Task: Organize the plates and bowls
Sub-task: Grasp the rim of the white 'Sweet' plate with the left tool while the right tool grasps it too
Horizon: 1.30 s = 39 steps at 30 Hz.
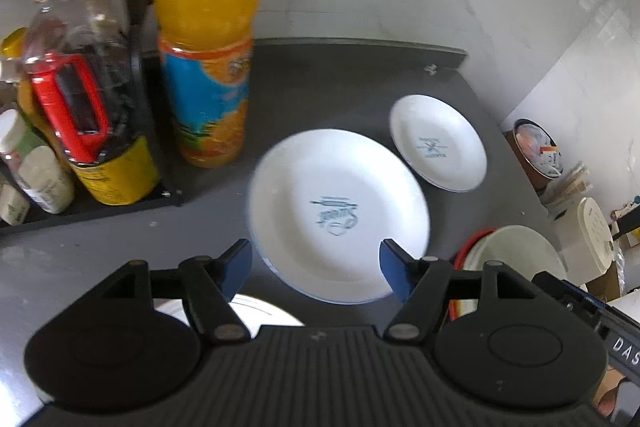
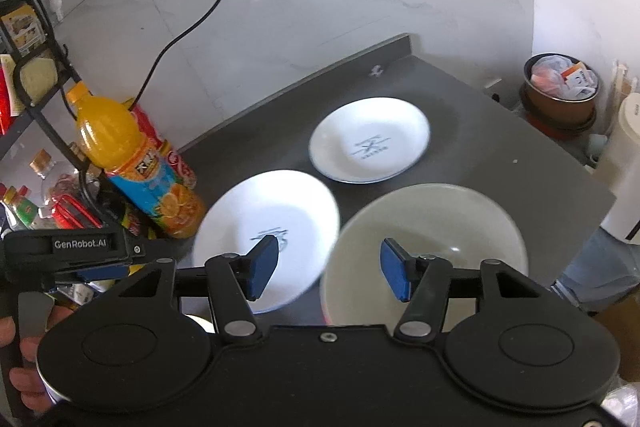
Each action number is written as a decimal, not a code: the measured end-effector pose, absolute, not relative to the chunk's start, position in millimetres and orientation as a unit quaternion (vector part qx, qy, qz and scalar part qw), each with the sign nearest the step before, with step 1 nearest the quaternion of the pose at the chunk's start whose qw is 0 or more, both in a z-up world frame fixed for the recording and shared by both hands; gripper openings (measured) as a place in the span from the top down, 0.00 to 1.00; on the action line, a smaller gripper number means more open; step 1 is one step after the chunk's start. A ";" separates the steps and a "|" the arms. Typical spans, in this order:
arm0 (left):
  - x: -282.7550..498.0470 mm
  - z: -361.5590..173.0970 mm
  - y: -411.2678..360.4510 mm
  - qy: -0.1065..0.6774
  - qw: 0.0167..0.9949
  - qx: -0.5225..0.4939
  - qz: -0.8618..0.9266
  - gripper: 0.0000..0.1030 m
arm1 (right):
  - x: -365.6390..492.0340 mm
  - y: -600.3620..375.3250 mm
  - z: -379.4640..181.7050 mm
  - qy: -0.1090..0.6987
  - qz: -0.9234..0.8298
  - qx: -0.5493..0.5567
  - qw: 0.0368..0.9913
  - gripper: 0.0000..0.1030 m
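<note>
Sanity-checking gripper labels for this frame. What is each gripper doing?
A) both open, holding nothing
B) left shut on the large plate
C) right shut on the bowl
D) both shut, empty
A: the left gripper has its blue fingers spread wide above the near rim of the large plate, and the right gripper is equally spread above the bowl; nothing sits between either pair.
</note>
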<state>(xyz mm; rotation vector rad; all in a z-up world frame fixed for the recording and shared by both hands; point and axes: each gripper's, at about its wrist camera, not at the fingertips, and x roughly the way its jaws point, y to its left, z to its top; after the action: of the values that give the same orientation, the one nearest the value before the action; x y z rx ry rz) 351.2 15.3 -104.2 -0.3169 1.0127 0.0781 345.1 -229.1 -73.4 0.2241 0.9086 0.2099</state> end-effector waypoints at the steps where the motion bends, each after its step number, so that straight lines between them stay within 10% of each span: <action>1: 350.3 -104.2 19.7 0.483 0.862 -0.151 0.038 0.33 | 345.9 -224.6 -73.2 0.438 0.102 0.108 0.887 0.45; 28: 398.5 -158.9 61.7 0.511 0.815 -0.237 0.135 0.35 | 476.3 -186.4 -120.4 0.548 0.164 0.065 0.818 0.46; 39: 422.9 -197.1 64.4 0.527 0.790 -0.265 0.168 0.56 | 525.3 -175.0 -170.0 0.622 0.174 0.058 0.761 0.58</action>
<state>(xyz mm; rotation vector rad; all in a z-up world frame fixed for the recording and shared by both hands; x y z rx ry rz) 422.9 64.4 -197.1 -0.5695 1.1350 0.3610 525.3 -175.0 -170.1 0.1269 1.3546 0.3795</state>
